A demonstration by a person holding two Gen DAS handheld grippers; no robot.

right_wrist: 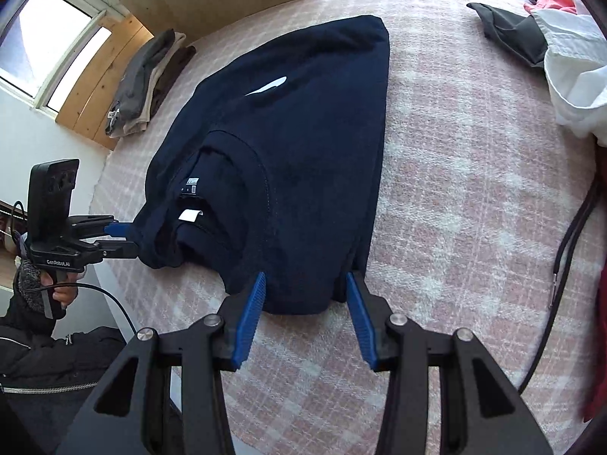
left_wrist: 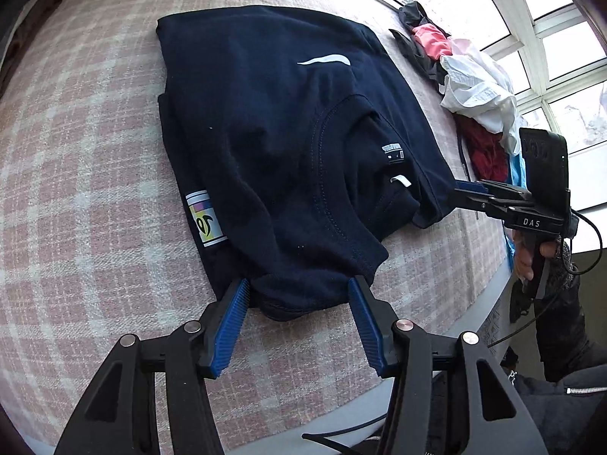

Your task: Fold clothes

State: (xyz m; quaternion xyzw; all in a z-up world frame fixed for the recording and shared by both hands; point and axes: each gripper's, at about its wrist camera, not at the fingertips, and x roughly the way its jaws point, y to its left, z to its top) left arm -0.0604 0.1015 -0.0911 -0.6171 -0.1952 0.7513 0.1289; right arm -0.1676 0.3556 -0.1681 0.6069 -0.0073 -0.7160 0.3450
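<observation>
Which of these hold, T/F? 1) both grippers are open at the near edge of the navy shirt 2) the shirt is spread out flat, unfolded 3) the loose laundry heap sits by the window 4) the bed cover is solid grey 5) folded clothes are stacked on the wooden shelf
1) True. The left gripper and the right gripper each straddle the near edge of the navy shirt with their jaws apart.
2) False. It is folded into a compact block, collar uppermost.
3) True. The unfolded pile lies beside the window.
4) False. The bed cover is pink and white plaid.
5) True. The folded stack rests on the wooden shelf.
</observation>
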